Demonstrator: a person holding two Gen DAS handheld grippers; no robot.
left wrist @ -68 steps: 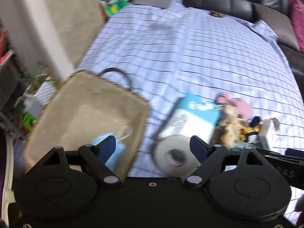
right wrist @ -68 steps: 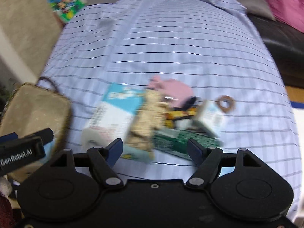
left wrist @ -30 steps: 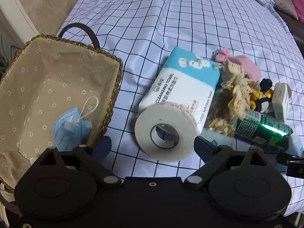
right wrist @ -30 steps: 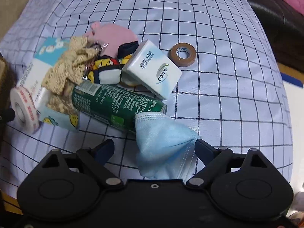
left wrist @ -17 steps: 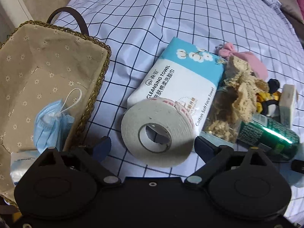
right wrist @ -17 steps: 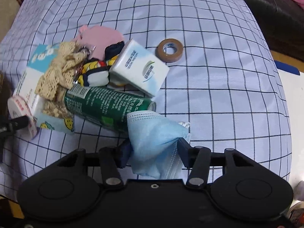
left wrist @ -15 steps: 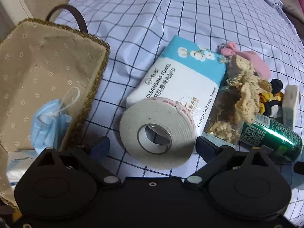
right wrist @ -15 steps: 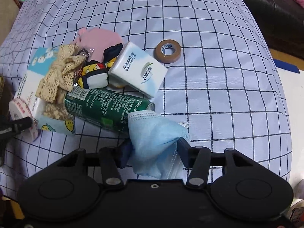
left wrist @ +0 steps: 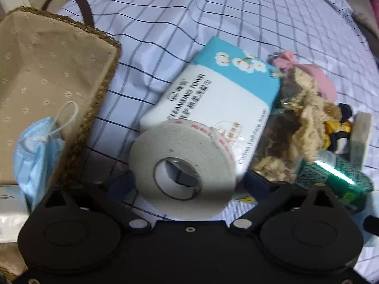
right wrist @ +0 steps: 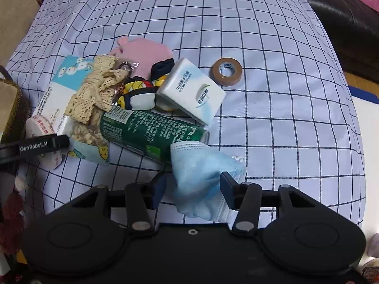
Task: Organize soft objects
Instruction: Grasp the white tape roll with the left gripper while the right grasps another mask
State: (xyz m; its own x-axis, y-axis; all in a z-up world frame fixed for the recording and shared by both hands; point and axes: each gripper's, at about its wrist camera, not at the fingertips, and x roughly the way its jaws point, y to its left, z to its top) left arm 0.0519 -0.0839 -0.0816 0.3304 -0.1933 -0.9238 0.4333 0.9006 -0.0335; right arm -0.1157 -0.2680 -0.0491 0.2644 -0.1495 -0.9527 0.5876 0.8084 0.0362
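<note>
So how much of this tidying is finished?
Early days. One blue mask and a white pack lie in the basket. The right gripper pinches a second mask; the left gripper, closing, straddles the white tape roll. The towel pack, lace and pink pouch remain.

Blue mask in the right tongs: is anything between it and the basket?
Yes. The right tongs have just been closing on the blue mask. Between it and the basket lie the green can, towel pack and white tape roll; lifting over should clear them.
</note>
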